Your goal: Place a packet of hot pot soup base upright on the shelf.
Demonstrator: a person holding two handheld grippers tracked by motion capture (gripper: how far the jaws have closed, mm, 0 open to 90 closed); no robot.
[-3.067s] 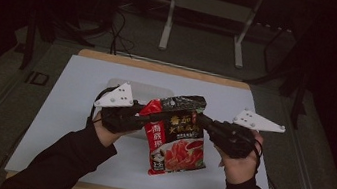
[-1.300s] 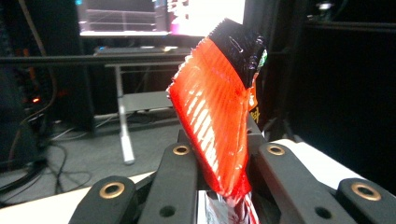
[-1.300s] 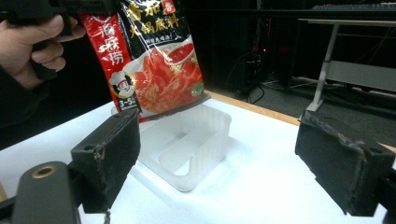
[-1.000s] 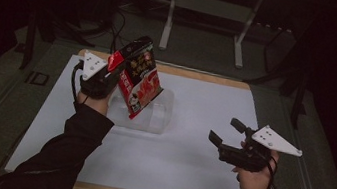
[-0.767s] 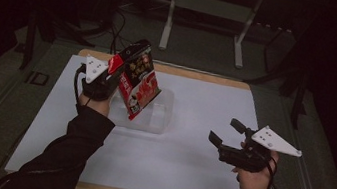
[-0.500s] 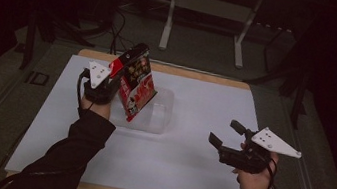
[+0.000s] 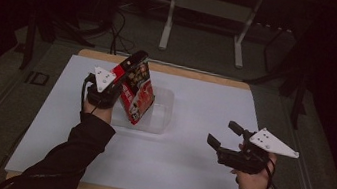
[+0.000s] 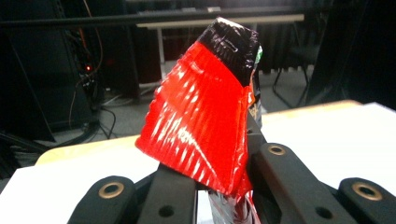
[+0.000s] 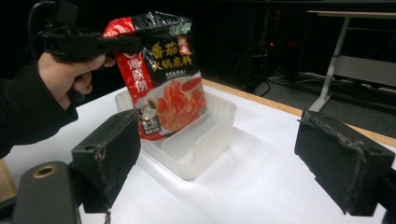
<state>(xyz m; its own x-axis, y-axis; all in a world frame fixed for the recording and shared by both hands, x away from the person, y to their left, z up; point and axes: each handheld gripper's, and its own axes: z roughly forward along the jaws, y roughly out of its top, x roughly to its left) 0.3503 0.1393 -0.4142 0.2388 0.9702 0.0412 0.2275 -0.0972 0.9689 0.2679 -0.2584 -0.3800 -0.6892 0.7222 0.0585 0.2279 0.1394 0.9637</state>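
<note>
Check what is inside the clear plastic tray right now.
The lower end of the red sauce packet, held by the left gripper, dips into the clear plastic tray. A divider wall shows inside; the floor behind the packet is hidden.

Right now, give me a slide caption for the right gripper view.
Left gripper holds a red pouch over a clear bin.
</note>
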